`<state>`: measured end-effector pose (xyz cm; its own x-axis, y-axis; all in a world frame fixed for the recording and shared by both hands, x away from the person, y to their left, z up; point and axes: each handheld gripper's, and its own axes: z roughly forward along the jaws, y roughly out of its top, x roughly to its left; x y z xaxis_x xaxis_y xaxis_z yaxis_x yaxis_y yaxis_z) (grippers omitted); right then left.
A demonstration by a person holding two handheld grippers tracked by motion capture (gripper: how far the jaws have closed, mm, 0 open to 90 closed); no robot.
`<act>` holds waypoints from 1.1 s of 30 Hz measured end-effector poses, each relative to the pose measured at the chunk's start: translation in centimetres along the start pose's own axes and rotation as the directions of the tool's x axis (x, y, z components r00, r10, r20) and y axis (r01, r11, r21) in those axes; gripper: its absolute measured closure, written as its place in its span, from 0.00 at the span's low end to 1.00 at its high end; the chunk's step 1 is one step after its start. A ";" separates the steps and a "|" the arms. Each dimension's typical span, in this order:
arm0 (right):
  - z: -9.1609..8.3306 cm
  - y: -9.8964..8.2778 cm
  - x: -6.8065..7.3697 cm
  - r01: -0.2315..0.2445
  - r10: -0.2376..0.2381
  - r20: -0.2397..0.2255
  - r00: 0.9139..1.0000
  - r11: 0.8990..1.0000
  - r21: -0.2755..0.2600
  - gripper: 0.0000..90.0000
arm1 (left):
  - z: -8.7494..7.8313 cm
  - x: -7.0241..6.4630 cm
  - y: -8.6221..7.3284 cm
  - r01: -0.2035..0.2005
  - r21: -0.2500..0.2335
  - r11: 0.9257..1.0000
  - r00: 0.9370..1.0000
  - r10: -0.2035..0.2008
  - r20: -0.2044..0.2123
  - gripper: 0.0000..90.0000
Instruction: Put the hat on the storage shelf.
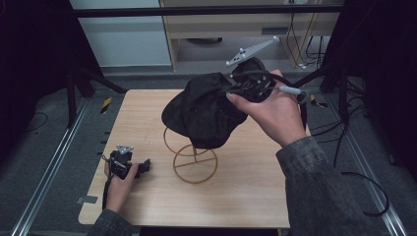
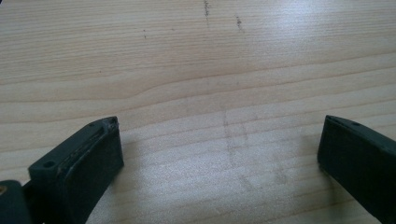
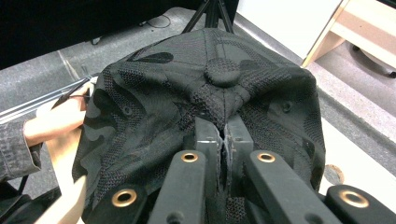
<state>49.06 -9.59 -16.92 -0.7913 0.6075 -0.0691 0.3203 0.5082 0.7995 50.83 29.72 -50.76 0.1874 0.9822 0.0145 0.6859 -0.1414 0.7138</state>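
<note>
Two grippers are at work over the wooden table (image 1: 246, 196), and I'll go down from that broad surface to the small details. Over its middle hangs the black cap (image 1: 206, 110), a patterned fabric cap with a button on its crown, which I see close up in the right gripper view (image 3: 205, 93). It sits above the wire stand (image 1: 194, 160), a yellowish frame of rings on the tabletop; the cap covers the stand's top, but I cannot tell whether it already rests on it or still hangs just clear.

My right gripper (image 3: 223, 135) has its jaws pinched tight together on a fold of the cap's fabric just below the crown button, so the cap's weight is at least partly carried there. In the high view that gripper (image 1: 253, 78) is up at the far side of the cap, wrapped in the right hand (image 1: 270, 113).

My left gripper (image 1: 129, 164) rests low near the table's left edge, well apart from the stand. Its jaws stand wide, with bare wood grain between them (image 2: 219, 154).

I judge the cap is lifted and brought over the stand. What remains is settling it squarely, then letting go of the fabric and pulling clear.
</note>
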 end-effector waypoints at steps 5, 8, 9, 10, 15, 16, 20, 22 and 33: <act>0.3 -0.3 0.0 -0.004 0.004 -0.008 1.000 1.000 0.012 0.97 | 0.0 0.0 0.0 0.000 0.000 1.000 1.000 0.000 0.000 0.00; 0.5 -0.4 0.0 -0.010 0.010 -0.013 1.000 1.000 0.017 0.97 | 0.0 0.0 0.0 -0.002 0.002 1.000 1.000 0.002 0.000 0.00; 0.5 -0.5 0.0 -0.009 0.010 -0.013 1.000 1.000 0.020 0.97 | 0.0 0.0 0.0 -0.002 0.002 1.000 1.000 0.002 0.001 0.00; 0.5 -0.6 0.0 -0.012 0.012 -0.016 1.000 1.000 0.020 0.97 | 0.0 0.0 0.0 -0.002 0.002 1.000 1.000 0.002 0.001 0.00; 0.9 -0.9 0.1 -0.016 0.017 -0.028 0.999 0.999 0.035 0.97 | 0.0 0.0 0.0 -0.003 0.002 1.000 1.000 0.003 0.001 0.00; 1.0 -0.9 0.1 -0.017 0.018 -0.027 0.999 0.999 0.037 0.97 | 0.0 0.0 0.0 -0.003 0.002 1.000 1.000 0.003 0.001 0.00; 1.2 -1.2 0.1 -0.024 0.026 -0.032 0.999 0.999 0.048 0.97 | 0.0 0.0 0.0 0.000 0.000 1.000 1.000 0.000 0.000 0.00; 1.3 -1.3 0.2 -0.028 0.030 -0.035 0.999 0.998 0.054 0.97 | 0.0 0.0 0.0 -0.001 0.000 1.000 1.000 0.001 0.000 0.00; 2.2 -1.8 0.7 -0.023 0.028 -0.049 0.998 0.995 0.092 0.97 | 0.0 0.0 0.0 0.000 0.000 1.000 1.000 0.000 0.000 0.00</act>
<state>49.08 -8.77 -19.68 -0.8069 0.5905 -0.0172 0.3854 0.5482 0.7422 50.83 29.72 -50.76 0.1872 0.9822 0.0145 0.6861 -0.1413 0.7136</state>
